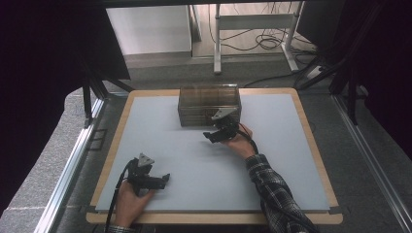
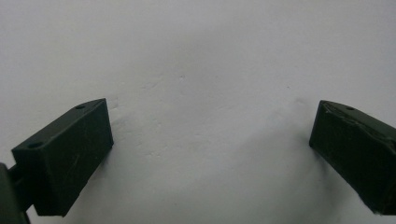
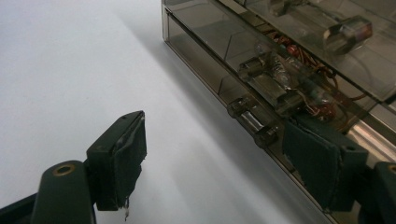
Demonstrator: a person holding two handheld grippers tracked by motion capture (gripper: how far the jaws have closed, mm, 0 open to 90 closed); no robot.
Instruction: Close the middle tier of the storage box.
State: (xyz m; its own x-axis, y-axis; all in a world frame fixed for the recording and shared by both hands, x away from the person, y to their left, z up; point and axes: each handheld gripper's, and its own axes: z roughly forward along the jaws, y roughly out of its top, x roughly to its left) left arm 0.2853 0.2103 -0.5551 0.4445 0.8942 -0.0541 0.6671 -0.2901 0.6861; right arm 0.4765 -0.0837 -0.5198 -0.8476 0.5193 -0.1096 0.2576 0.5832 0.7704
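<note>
Grey matting covers the table [image 1: 160, 126], and a smoky clear-plastic drawer box [image 1: 209, 104] stands near its far edge. Just in front of the box, the right gripper [image 1: 219, 132] has its jaws apart, one beside the lowest drawer's handle [image 3: 252, 119], gripping nothing. Nearer the person, the left gripper [image 1: 158, 180] rests on bare mat, jaws wide apart.

The drawer box [image 1: 209, 105] stands on the tabletop [image 1: 160, 126] toward twelve o'clock. The right tongs [image 1: 214, 136] sit just before its front, at its five o'clock; the left tongs [image 1: 164, 180] lie well apart at seven o'clock.
</note>
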